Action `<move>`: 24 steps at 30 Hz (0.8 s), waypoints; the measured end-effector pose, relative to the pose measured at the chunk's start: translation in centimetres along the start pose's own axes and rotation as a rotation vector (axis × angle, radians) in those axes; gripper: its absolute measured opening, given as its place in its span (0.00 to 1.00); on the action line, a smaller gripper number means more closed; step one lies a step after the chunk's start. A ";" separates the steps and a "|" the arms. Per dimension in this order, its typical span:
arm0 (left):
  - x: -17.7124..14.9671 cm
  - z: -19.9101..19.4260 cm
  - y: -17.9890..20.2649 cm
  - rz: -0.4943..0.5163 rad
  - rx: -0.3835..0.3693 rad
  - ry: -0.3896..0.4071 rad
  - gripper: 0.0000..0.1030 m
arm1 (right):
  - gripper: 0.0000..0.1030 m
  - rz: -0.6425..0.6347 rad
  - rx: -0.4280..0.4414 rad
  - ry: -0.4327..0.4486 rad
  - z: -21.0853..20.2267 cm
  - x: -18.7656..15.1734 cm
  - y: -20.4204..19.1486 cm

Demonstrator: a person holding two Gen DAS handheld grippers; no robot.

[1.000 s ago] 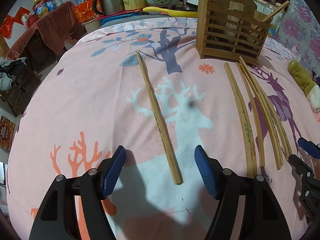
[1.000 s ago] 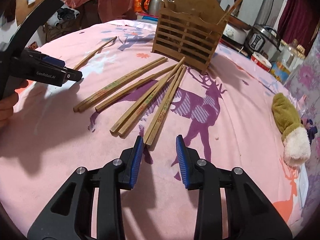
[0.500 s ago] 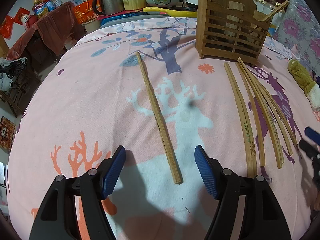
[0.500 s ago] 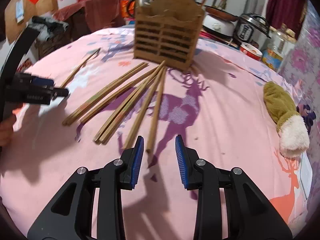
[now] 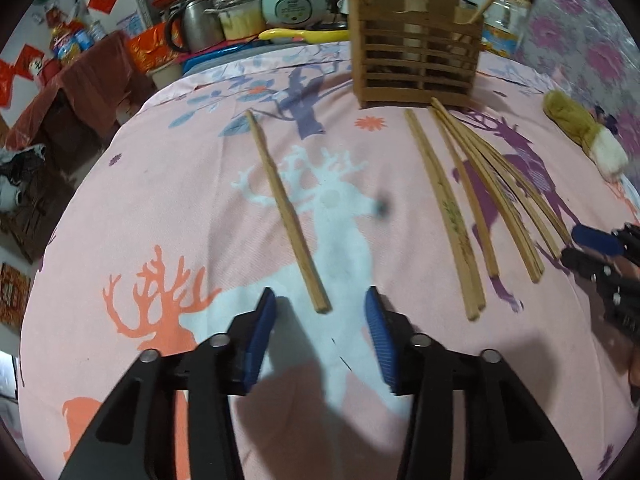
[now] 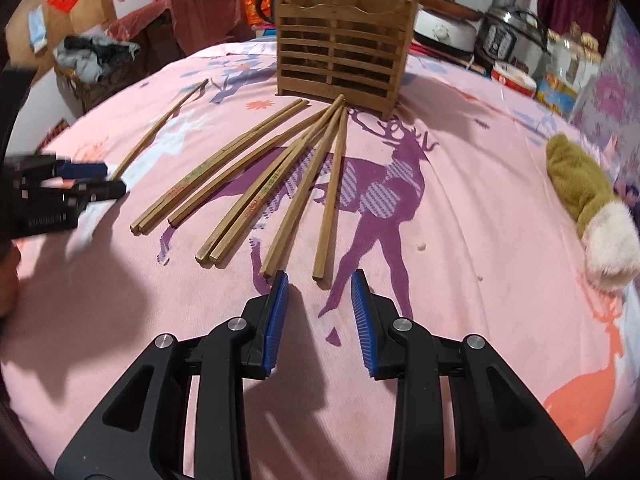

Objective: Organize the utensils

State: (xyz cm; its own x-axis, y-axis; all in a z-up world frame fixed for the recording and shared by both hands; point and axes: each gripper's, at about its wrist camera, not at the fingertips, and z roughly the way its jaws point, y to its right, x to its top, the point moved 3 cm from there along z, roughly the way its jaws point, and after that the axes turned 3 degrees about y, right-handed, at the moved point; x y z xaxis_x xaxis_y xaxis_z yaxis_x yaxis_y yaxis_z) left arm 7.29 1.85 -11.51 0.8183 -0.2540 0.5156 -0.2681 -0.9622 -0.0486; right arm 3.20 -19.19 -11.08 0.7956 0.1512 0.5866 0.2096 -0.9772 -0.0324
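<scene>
A lone wooden chopstick (image 5: 284,204) lies on the pink deer-print cloth (image 5: 160,208). Its near end sits between the fingertips of my left gripper (image 5: 320,304), whose jaws are closing but stand clear of it. Several more chopsticks (image 6: 256,184) fan out from the slatted wooden holder (image 6: 344,56). The near end of the rightmost chopstick (image 6: 330,200) lies just ahead of my right gripper (image 6: 320,284), which is open with nothing pressed. In the left wrist view the holder (image 5: 416,60) holds one stick, and the right gripper (image 5: 592,248) shows at the right edge.
An olive and white stuffed toy (image 6: 588,196) lies on the cloth to the right. Behind the table stand a rice cooker (image 5: 292,0), a kettle (image 5: 196,28) and other kitchenware. The left gripper (image 6: 92,180) reaches in from the left edge of the right wrist view.
The left jaws have narrowed around the lone chopstick's near end. The right gripper has swung so the rightmost chopstick's end now lies in line with its gap.
</scene>
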 end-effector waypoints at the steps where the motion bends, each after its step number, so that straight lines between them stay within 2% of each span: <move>1: 0.0 0.0 -0.1 -0.004 -0.009 -0.001 0.33 | 0.32 0.022 0.013 -0.003 0.1 0.0 0.3; 2: 0.2 0.0 -0.3 -0.010 -0.012 -0.001 0.24 | 0.32 0.036 0.022 -0.005 0.1 0.0 0.5; 5: 0.5 0.4 -1.3 -0.042 -0.015 -0.006 0.11 | 0.31 0.042 0.018 -0.002 0.2 0.0 0.5; 7: 0.6 0.4 -1.8 -0.061 -0.011 -0.008 0.08 | 0.11 0.038 0.012 0.002 0.1 0.0 0.4; 8: 0.6 0.4 -2.0 -0.068 -0.014 -0.008 0.07 | 0.06 0.040 0.012 0.004 0.1 0.1 0.5; 13: 0.8 -0.6 -2.4 -0.086 -0.023 0.023 0.05 | 0.06 0.041 -0.007 0.017 -0.2 0.2 0.6; 18: 1.5 -2.9 -3.1 -0.124 -0.037 0.118 0.05 | 0.06 0.042 -0.043 0.106 -2.1 1.0 0.7; 24: 3.1 -5.1 -2.7 -0.120 -0.024 0.180 0.05 | 0.06 0.068 -0.052 0.212 -4.8 2.4 1.2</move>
State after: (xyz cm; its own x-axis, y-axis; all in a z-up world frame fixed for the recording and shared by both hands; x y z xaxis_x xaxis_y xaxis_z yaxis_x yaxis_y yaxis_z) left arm 7.97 4.20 -5.46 0.7418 -0.1145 0.6607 -0.1880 -0.9813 0.0411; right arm 2.66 -20.68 -5.83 0.6688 0.0552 0.7413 0.1254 -0.9913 -0.0393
